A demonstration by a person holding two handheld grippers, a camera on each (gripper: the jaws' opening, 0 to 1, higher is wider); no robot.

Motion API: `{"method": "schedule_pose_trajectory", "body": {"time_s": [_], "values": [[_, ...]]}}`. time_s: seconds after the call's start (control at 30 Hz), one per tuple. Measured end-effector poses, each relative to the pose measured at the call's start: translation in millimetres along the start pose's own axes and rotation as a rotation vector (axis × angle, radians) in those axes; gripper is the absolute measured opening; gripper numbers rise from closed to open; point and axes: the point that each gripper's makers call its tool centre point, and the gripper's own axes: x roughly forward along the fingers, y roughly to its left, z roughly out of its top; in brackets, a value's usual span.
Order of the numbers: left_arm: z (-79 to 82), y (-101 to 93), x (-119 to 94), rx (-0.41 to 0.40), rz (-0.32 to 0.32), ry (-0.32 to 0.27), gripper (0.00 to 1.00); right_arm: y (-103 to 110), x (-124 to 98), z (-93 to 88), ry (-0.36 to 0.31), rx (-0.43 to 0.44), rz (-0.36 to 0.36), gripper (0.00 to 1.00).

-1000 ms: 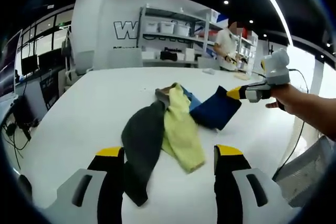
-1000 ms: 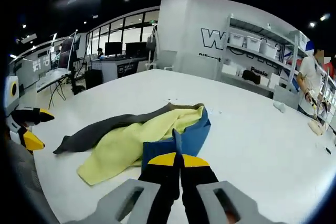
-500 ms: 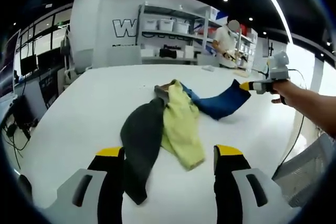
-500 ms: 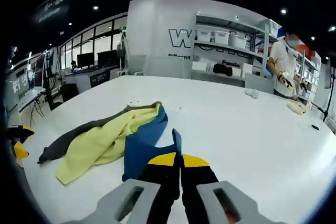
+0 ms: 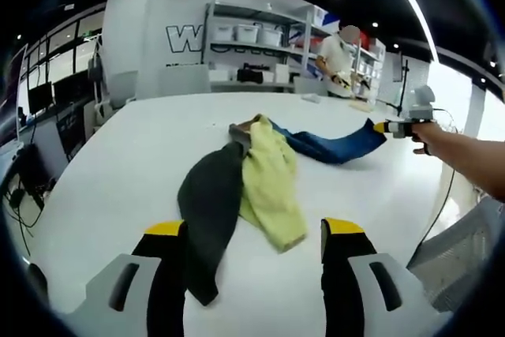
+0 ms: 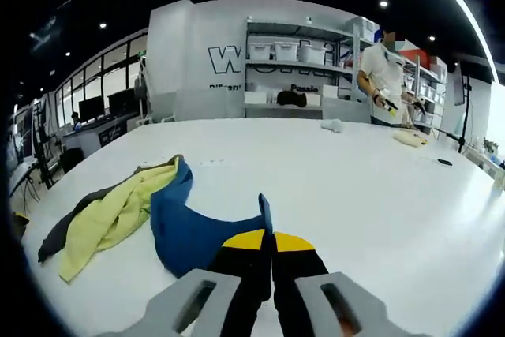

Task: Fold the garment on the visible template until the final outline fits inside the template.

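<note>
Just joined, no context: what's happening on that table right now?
A person is working a pile of garments on a white table with two handheld grippers. The right gripper is shut on the edge of the blue garment and holds it stretched out sideways from the pile. The yellow garment and dark grey garment lie overlapping on the table, untouched. The left gripper is open, hovering short of them. Nothing is folded yet. Another person stands by the shelves behind.
</note>
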Motion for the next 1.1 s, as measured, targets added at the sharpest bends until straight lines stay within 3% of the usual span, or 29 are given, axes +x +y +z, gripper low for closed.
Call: {"method": "schedule_pose_trajectory", "body": {"time_s": [0.27,0.47,0.73,1.1], "values": [[-2.4,0.5,1,0.001,0.001,0.008,0.62,-29,-3,2.8,-0.028,0.021,-0.074,0.00],[-4.1,2.1,1,-0.002,0.004,0.015,0.62,-40,-2,4.3,-0.036,0.004,-0.117,0.00],[-5.5,4.3,0,-0.002,0.011,0.018,0.61,-70,5,-0.9,-0.020,-0.028,-0.204,0.00],[-7.5,5.2,1,-0.003,0.013,0.026,0.61,-79,21,-8.4,0.033,-0.073,-0.224,0.00]]}}
